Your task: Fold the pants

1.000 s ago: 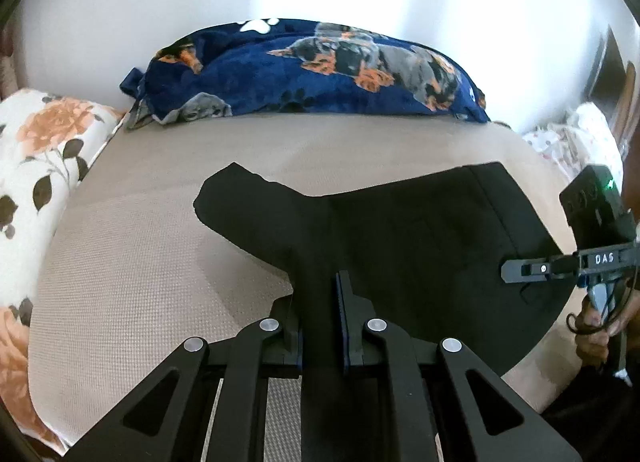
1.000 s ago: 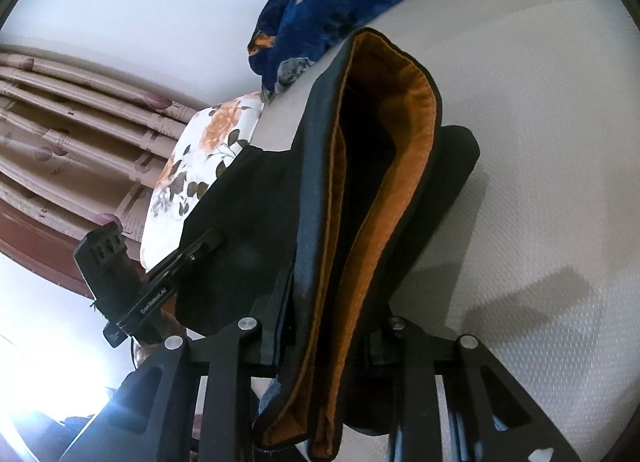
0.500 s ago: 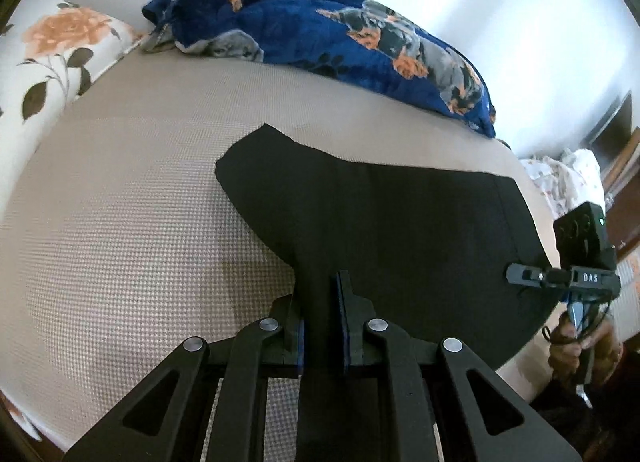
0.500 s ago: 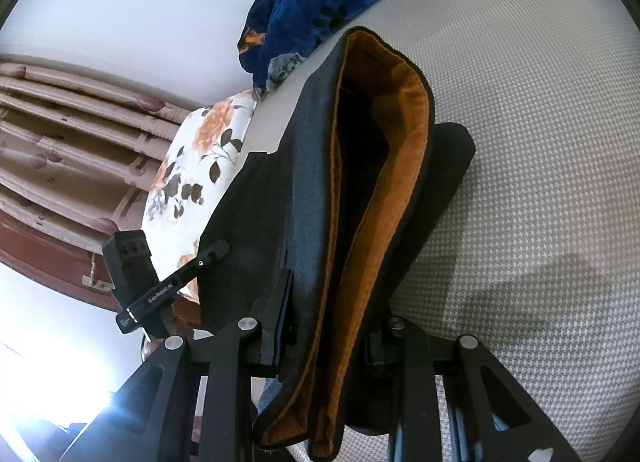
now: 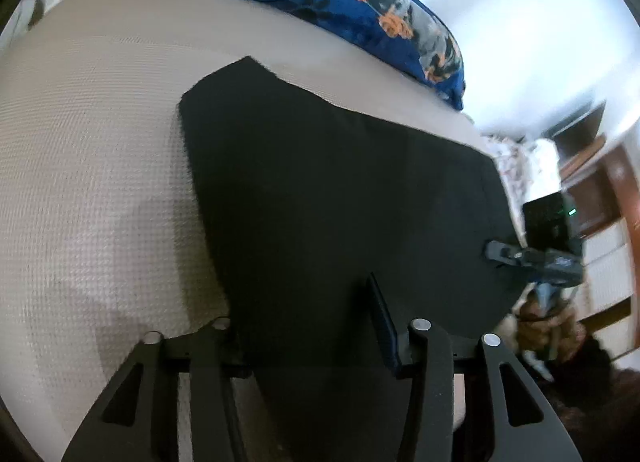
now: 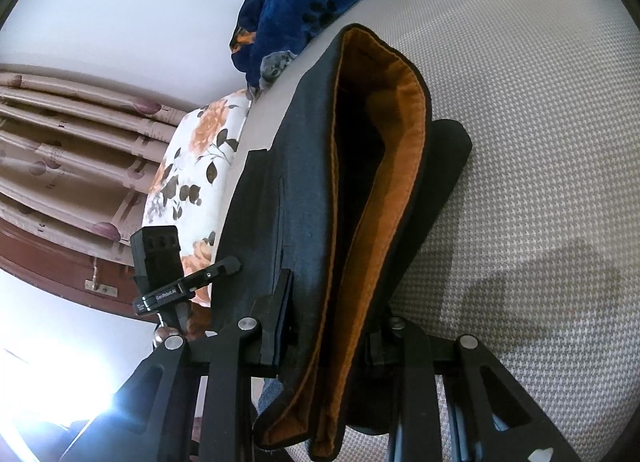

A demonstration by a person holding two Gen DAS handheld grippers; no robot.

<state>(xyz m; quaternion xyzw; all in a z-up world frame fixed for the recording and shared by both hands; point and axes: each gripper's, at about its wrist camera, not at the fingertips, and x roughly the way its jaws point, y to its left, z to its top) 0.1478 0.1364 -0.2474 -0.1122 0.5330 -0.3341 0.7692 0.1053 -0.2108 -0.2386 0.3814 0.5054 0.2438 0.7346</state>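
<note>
The black pants [image 5: 340,198] lie spread flat on the beige textured mattress [image 5: 92,166], reaching from near its front edge toward the far side, their far edge running diagonally short of the blue pillow; one corner juts toward the mattress's left side; the cloth looks smooth and unwrinkled there; in the right wrist view the waistband end [image 6: 360,202] is lifted off the mattress [image 6: 540,142] and gapes open, showing an orange lining [image 6: 400,166] inside the dark outer fabric; a lower layer of black cloth hangs beneath it.
</note>
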